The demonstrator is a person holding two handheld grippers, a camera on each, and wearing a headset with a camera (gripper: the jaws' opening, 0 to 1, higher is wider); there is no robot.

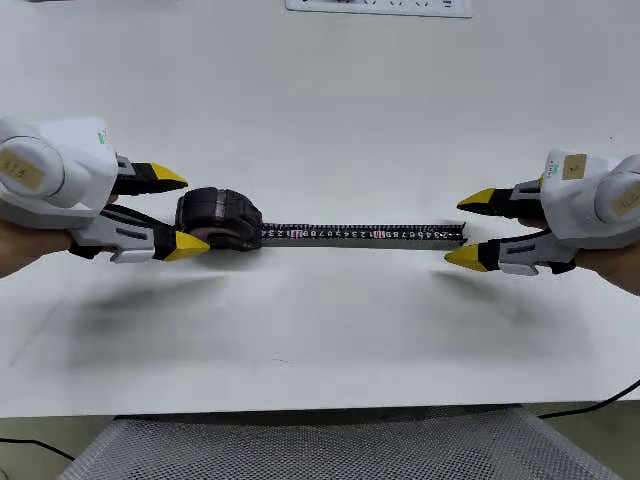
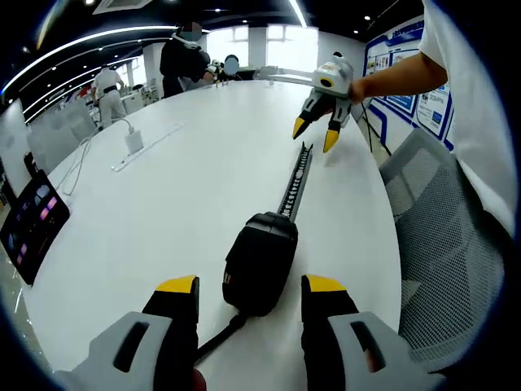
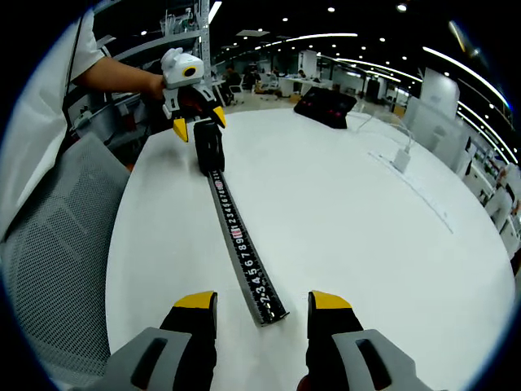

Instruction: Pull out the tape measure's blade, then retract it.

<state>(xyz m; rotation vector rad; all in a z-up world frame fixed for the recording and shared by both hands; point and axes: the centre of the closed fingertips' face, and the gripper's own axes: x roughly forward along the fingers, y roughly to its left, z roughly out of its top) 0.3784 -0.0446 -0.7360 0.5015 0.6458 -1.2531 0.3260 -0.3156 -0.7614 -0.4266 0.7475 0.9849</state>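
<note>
Blade (image 1: 365, 234) stretches straight rightward from case (image 1: 218, 218) toward right tool (image 1: 458, 230).

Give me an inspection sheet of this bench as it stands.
Surface: white table, smooth.
Job's things: black tape measure case on the table; blade pulled out flat along it.
Clutter: power strip at far edge.
Grippers: left gripper open, jaws astride the case; right gripper open at the blade's tip.
Cables: black cable below the near edge.
Surroundings: mesh chair; open office with people.
</note>
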